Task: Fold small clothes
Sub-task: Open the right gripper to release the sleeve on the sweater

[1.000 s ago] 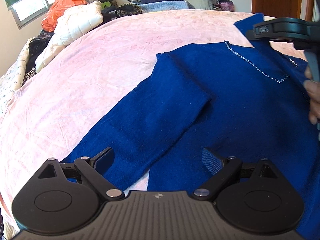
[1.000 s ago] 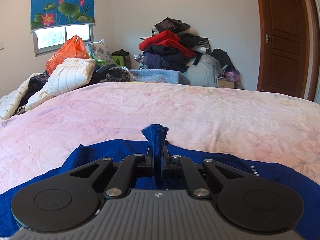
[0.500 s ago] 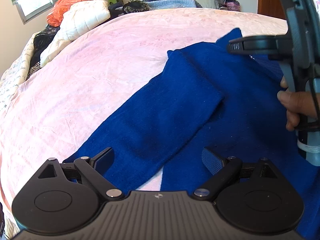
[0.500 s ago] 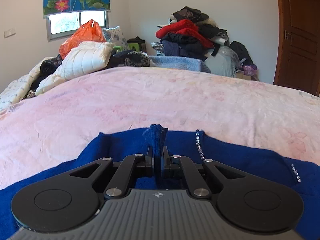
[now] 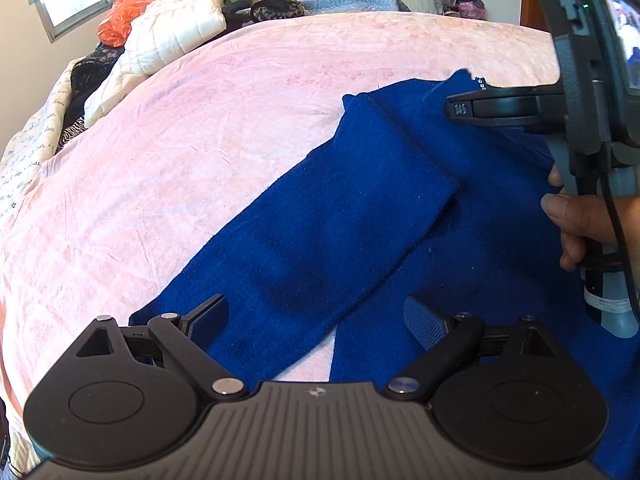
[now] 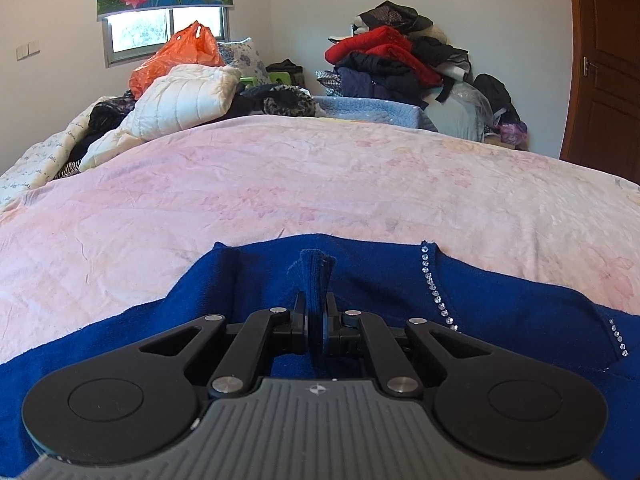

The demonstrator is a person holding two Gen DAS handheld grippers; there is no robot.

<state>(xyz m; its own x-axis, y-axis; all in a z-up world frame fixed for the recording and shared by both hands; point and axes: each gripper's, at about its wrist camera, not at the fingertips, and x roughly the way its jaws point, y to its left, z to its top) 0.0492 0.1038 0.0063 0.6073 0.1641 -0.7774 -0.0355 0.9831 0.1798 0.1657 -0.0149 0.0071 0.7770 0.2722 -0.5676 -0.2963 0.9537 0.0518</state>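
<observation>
A dark blue sweater (image 5: 460, 216) with a rhinestone-trimmed neckline (image 6: 434, 288) lies on the pink bedspread (image 5: 200, 128). One sleeve (image 5: 320, 232) is folded diagonally across its body. My left gripper (image 5: 316, 316) hovers open low over the sleeve's lower part, nothing between its fingers. My right gripper (image 6: 317, 312) is shut on a bunched piece of the sweater's blue fabric (image 6: 312, 268), held over the sweater's top edge. In the left wrist view the right gripper (image 5: 460, 110) shows at upper right, with a person's hand (image 5: 576, 224) on its handle.
At the far side of the bed lie a white quilted pillow (image 6: 180, 100), an orange plastic bag (image 6: 180, 56) and dark clothes. A heap of red and dark clothing (image 6: 392, 64) stands against the back wall. A brown door (image 6: 604, 68) is at the right.
The right gripper has carried its pinched blue fabric leftward and lower across the sweater, covering part of the rhinestone neckline. The left gripper has stayed open in place.
</observation>
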